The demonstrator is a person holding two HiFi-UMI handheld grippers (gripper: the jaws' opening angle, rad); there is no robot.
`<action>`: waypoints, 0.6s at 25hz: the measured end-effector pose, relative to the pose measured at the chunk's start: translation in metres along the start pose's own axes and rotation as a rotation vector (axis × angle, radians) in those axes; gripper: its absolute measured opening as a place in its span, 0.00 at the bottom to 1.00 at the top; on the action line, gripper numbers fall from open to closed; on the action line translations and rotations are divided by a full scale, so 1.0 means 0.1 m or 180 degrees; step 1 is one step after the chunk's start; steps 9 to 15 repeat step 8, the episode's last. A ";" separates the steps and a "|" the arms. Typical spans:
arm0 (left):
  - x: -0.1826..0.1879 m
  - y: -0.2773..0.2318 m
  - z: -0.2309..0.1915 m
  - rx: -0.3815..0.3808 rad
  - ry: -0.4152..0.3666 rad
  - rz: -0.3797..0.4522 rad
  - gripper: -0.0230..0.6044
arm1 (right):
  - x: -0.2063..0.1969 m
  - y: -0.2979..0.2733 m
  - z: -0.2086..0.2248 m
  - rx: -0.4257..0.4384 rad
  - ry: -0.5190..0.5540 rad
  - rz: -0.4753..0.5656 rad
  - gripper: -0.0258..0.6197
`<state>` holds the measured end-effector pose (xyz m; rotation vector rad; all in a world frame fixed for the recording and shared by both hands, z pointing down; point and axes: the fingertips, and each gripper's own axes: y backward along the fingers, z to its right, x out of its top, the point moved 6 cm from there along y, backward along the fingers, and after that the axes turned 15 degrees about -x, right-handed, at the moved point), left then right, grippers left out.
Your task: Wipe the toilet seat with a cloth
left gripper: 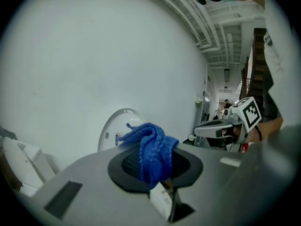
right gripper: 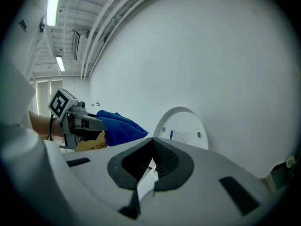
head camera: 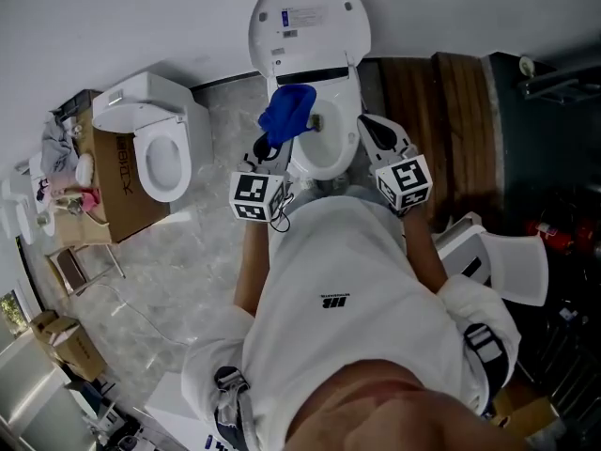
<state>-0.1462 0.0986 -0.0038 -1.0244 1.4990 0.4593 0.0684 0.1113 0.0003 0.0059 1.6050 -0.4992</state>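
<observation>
head view, looking steeply down: you stand facing a toilet seat point(head camera: 340, 153) whose lid point(head camera: 310, 22) is raised upright against the white wall. your left gripper point(head camera: 270, 144) is clamped on a blue cloth point(head camera: 288, 113). in the left gripper view the cloth sits bunched between the two dark pads, with its folds spilling over the jaw tips. the cloth is at the left rear of the seat, close to the hinge and just below the lid. no view shows whether it touches the seat.

your right gripper point(head camera: 369, 126) is over the right edge of the seat, level with the left one and apart from the cloth. in the right gripper view its jaws are drawn narrow, the tips all but meeting, with nothing between them. the lid stands beyond them, and the left gripper with the cloth shows to the side.

to your left, well apart, a second toilet point(head camera: 161, 153) rests on a cardboard box point(head camera: 117, 186). a wooden panel point(head camera: 441, 101) flanks the seat on your right, and the floor point(head camera: 188, 261) is pale marbled stone.
</observation>
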 end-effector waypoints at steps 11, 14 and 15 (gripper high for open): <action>0.11 0.05 0.12 0.0125 -0.0080 0.0138 0.16 | 0.08 0.09 0.08 0.0063 0.0031 0.0049 0.03; 0.11 0.05 0.12 0.0125 -0.0080 0.0138 0.16 | 0.08 0.09 0.08 0.0063 0.0031 0.0049 0.03; 0.11 0.05 0.12 0.0125 -0.0080 0.0138 0.16 | 0.08 0.09 0.08 0.0063 0.0031 0.0049 0.03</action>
